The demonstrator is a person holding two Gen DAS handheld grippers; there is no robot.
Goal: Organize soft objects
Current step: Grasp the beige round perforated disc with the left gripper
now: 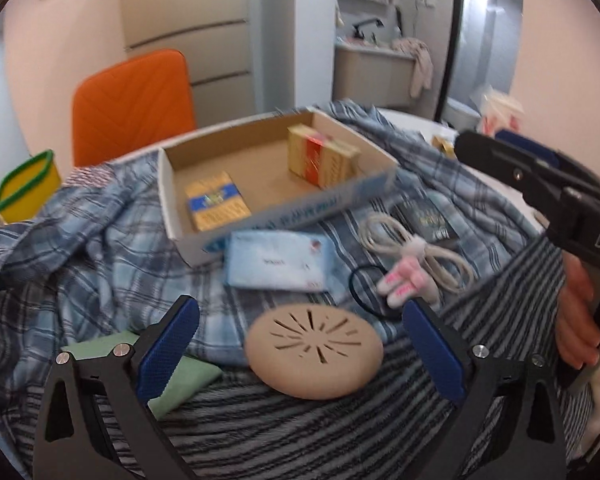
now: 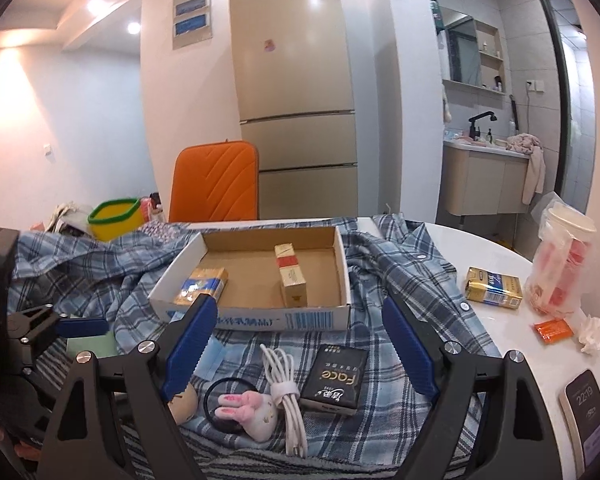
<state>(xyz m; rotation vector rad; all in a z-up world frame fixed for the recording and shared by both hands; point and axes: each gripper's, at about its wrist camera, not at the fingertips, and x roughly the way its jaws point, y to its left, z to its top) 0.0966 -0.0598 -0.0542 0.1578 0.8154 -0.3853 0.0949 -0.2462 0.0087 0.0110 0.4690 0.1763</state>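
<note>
Both the left gripper and right gripper hang open and empty over the plaid shirt near the cardboard box, so the next move seems to be closing on the tan sponge.

A shirt lay spread over the counter; on it, at the far middle, sat an open box with one pack in its near left corner and another right of centre; near of the box lay a cable, a tissue pack to its right, a bunny hair tie to its left; a round disc lay nearest left; a phone lay on the counter's near right edge.
</note>
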